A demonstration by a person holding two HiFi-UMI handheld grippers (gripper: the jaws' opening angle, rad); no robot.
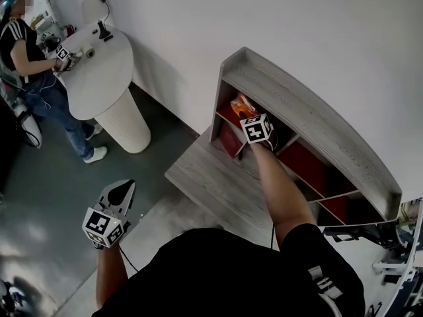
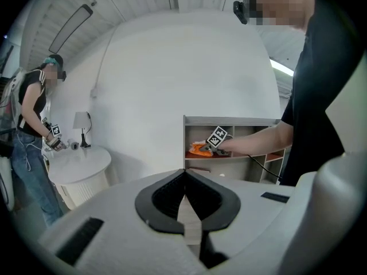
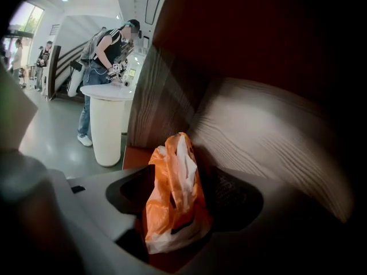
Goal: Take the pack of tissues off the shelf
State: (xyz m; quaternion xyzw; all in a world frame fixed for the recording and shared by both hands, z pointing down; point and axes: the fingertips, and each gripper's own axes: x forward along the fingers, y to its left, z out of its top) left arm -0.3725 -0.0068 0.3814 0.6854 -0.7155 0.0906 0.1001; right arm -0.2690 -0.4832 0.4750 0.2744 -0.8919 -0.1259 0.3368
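**A:** Where is the pack of tissues (image 3: 172, 182)?

**B:** The orange-and-white pack sits in the shelf's (image 1: 317, 104) upper left compartment, on the red floor, close to the side wall.

**A:** Which tool is nearer?

**B:** The right gripper (image 3: 186, 211). It reaches into that compartment with its jaws spread wide, one on each side of the pack and not pressing on it. The pack lies straight ahead in the gap. In the right gripper view its long side runs top to bottom, crossways to the closing line. Squeezing looks like the next step.

**A:** And the other?

**B:** The left gripper (image 1: 121, 191) hangs well apart from the shelf, clenched on nothing.
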